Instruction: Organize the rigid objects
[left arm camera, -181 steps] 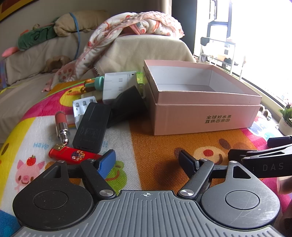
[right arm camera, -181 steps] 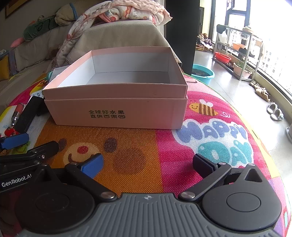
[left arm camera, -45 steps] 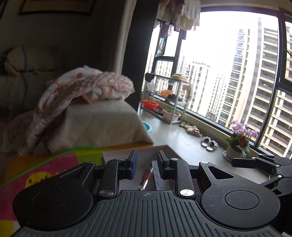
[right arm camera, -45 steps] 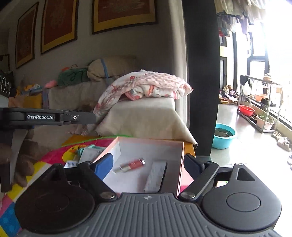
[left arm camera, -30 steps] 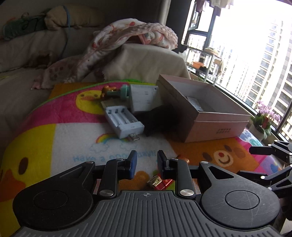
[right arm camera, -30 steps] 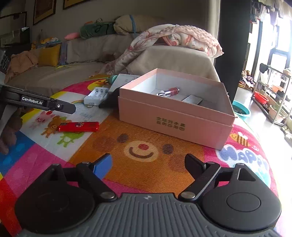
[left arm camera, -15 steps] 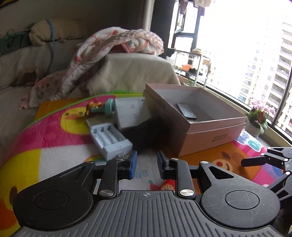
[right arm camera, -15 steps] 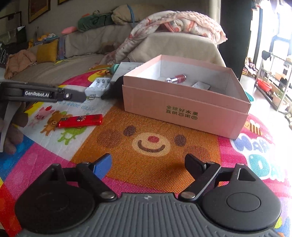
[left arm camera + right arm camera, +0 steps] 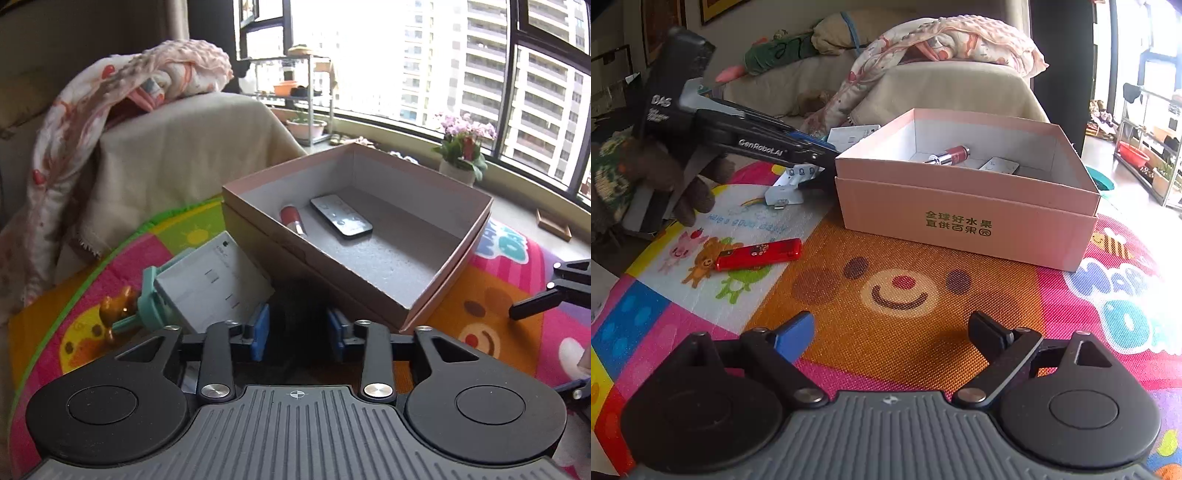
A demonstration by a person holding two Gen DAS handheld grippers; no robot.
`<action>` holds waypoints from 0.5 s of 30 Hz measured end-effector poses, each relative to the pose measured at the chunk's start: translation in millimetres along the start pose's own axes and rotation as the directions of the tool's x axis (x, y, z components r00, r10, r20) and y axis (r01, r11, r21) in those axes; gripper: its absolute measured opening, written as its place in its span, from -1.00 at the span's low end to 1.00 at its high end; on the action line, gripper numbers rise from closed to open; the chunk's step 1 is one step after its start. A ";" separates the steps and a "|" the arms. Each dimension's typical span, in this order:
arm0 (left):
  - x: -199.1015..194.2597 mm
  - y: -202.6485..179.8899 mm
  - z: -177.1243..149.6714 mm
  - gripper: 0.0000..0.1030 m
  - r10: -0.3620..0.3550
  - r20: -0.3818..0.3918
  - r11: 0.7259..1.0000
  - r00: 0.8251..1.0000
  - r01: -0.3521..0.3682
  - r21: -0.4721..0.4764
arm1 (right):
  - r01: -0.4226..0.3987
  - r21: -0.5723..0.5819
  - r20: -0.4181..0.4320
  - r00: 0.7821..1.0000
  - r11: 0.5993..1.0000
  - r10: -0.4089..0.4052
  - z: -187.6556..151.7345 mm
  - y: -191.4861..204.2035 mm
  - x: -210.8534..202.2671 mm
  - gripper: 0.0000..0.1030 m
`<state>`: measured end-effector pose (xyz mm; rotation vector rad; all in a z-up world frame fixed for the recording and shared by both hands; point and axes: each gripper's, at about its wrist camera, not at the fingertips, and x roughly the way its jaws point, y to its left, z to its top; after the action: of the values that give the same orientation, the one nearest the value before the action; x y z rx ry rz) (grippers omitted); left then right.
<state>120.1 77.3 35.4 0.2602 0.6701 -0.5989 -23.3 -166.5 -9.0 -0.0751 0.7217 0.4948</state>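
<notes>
The left gripper (image 9: 298,334), jaws just opening, straddles a dark black object (image 9: 295,325) without visibly pinching it, at seven o'clock of the open pink cardboard box (image 9: 436,295) holding a red lipstick tube (image 9: 293,220) and slim black remote (image 9: 340,220). The right gripper (image 9: 892,336) hangs wide open, empty; a red lighter (image 9: 759,254) lies at its ten o'clock.

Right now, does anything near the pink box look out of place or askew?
Yes. The white box is tilted, propped up beside the pink box instead of lying flat. The red lighter lies alone on the mat, not yet put away.
</notes>
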 end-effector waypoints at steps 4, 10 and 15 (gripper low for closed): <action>20.5 -0.8 0.9 0.22 0.041 -0.058 0.999 0.997 -0.040 0.021 | -0.005 -0.002 -0.004 1.000 1.000 0.005 0.3 0.5 0.9 0.82; 28.8 -3.9 -0.5 0.19 0.093 -0.030 0.995 0.995 -0.092 0.038 | -0.006 -0.009 -0.009 1.000 1.000 0.006 0.3 2.1 2.1 0.86; 30.5 -5.3 -2.5 0.15 0.124 -0.003 0.992 0.992 -0.124 0.004 | -0.004 -0.018 -0.013 1.000 1.000 0.004 0.2 3.9 3.7 0.88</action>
<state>134.8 60.8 13.5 0.3038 0.6507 -0.4809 -22.6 -161.5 -10.9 -0.0934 0.7303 0.5051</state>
